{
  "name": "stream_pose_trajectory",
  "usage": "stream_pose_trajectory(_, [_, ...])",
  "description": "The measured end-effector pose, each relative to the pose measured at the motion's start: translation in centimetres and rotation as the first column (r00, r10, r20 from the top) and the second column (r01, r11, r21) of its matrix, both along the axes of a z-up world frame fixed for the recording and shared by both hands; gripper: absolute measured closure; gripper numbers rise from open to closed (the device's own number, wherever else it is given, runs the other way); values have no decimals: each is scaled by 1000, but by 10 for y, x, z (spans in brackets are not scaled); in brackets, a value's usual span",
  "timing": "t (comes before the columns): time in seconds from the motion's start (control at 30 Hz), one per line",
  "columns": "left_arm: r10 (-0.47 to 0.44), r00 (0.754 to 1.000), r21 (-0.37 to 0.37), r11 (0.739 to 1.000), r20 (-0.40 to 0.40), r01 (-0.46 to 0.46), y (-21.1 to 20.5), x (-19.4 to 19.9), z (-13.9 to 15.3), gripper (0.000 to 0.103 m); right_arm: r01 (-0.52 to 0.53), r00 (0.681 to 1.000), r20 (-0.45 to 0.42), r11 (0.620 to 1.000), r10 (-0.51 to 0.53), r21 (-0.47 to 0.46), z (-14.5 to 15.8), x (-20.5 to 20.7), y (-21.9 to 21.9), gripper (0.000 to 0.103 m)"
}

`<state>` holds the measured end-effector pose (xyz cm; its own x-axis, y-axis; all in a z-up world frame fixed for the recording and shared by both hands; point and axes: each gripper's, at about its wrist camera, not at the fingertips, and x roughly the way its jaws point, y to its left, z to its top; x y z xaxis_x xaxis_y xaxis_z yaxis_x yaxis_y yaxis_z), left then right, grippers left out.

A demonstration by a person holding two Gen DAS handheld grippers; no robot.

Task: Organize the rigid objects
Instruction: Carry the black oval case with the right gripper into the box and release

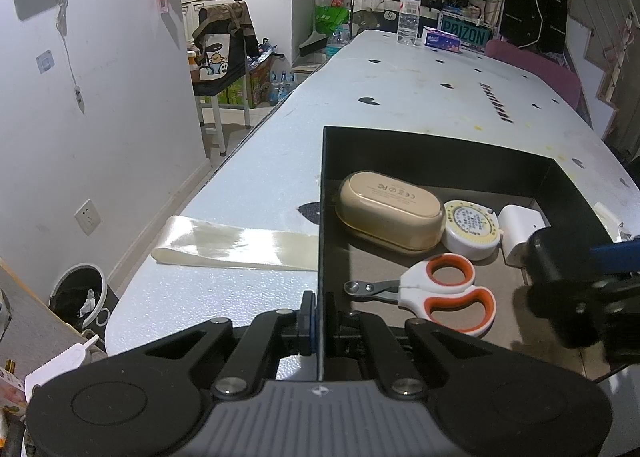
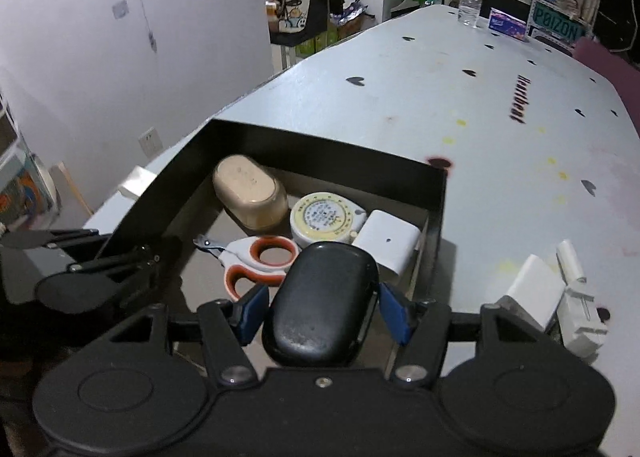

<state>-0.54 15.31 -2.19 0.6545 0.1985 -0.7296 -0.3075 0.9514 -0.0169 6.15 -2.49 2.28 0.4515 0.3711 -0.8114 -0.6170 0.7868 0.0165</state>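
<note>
Two grippers are seen at a black box (image 1: 400,145) set on a pale table (image 1: 420,73) printed with small dark hearts. The left gripper (image 1: 319,321) is pinched on the box's near-left wall, one finger outside and one inside. The right gripper (image 2: 320,309) is closed on a black oval case (image 2: 320,305), which is held between the blue pads (image 2: 252,311) above the near part of the box; in the left wrist view the case (image 1: 540,253) is seen blurred over the right side of the interior.

Four items are noted on the box floor: a beige oval case (image 1: 390,209) at the far left, lying with its printed underside up; a round tape measure (image 1: 472,229) just beside it; a white adapter (image 1: 520,229) at the far right, near the wall; and white-and-orange scissors (image 1: 436,293) lying flat nearer the front, blades toward the left wall.

Outside the box, a cream ribbon (image 1: 236,243) is laid flat on the table to the left, its end meeting the wall. White blocks (image 2: 560,293) are seen on the table to the right. A water bottle (image 1: 409,13) and a small purple box (image 1: 442,40) stand at the far end.
</note>
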Motion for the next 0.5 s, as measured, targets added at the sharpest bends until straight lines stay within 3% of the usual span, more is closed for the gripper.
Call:
stream_pose_trajectory(0.13, [-1, 1000, -2, 1000, 1, 1, 0, 0, 0, 101, -5, 1000, 24, 1000, 6, -22, -2, 2, 6, 38])
stream_pose_trajectory(0.5, [0, 1000, -2, 1000, 1, 0, 1, 0, 0, 101, 34, 998, 42, 998, -36, 49, 19, -3, -13, 38])
